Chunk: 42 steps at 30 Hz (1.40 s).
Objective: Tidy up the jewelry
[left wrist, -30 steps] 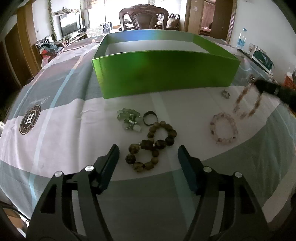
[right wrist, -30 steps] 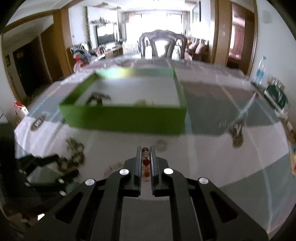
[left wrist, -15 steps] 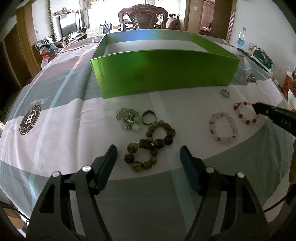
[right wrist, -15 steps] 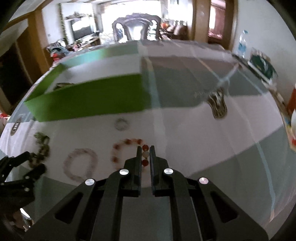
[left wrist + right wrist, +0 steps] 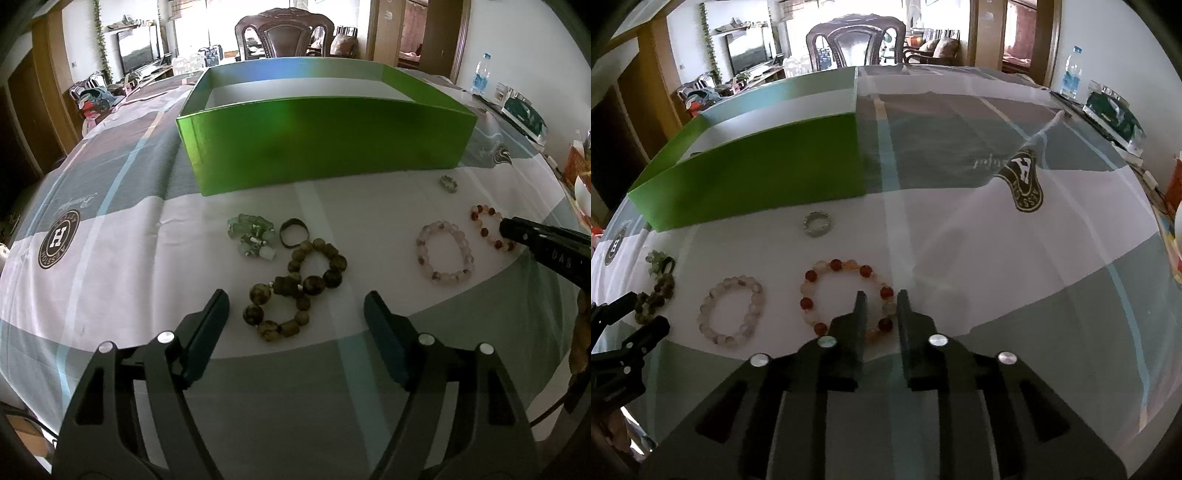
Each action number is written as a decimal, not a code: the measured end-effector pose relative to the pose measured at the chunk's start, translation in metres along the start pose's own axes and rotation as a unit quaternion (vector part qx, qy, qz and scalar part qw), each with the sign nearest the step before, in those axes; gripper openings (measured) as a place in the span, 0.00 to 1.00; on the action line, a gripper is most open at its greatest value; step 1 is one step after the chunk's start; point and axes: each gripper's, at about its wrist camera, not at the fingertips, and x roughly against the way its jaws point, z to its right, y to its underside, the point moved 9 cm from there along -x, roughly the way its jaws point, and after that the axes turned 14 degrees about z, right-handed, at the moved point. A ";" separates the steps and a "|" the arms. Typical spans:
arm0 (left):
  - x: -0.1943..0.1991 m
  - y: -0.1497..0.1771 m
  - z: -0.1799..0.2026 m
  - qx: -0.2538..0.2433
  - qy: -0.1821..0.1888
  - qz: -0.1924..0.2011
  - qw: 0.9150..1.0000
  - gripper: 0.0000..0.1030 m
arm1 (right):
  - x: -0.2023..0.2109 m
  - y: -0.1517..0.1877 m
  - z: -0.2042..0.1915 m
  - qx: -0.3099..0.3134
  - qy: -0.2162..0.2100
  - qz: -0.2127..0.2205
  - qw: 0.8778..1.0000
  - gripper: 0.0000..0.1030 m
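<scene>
A green box (image 5: 325, 136) stands open on the tablecloth; it also shows in the right wrist view (image 5: 753, 173). My left gripper (image 5: 295, 314) is open, hovering over a dark olive bead bracelet (image 5: 295, 288). Near it lie a pale green stone piece (image 5: 253, 236) and a dark ring (image 5: 293, 232). My right gripper (image 5: 881, 301) is slightly open, its jaws straddling the near side of a red-and-white bead bracelet (image 5: 827, 291) that lies flat. A pink bracelet (image 5: 731, 314) lies left of it and a small silver ring (image 5: 817, 223) lies behind it.
A checked tablecloth (image 5: 110, 229) with round logos covers the table. A wooden chair (image 5: 284, 37) stands behind the box. A water bottle (image 5: 480, 77) and a dark packet (image 5: 522, 114) sit at the far right edge.
My right gripper came down from the air with the red-and-white bracelet, laid it on the cloth beside the pink one, and opened its jaws slightly. The left gripper stayed put.
</scene>
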 end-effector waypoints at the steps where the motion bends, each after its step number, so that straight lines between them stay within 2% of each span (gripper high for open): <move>1: 0.000 0.000 0.000 0.000 0.000 0.000 1.000 0.73 | 0.000 0.000 -0.001 0.000 -0.001 0.000 1.000 0.21; 5: 0.000 0.000 0.000 0.000 0.000 0.000 1.000 0.74 | 0.000 0.001 -0.004 0.002 -0.003 0.001 1.000 0.31; 13: 0.000 0.000 0.000 0.000 0.000 0.000 1.000 0.77 | -0.001 0.000 -0.004 0.006 -0.002 0.002 1.000 0.33; 17: 0.000 0.001 0.002 -0.002 0.001 0.000 1.000 0.79 | 0.000 0.003 -0.011 0.010 -0.006 0.003 1.000 0.42; 42: -0.001 0.002 0.003 -0.003 0.001 -0.001 1.000 0.84 | -0.001 0.003 -0.018 0.022 -0.002 0.004 1.000 0.51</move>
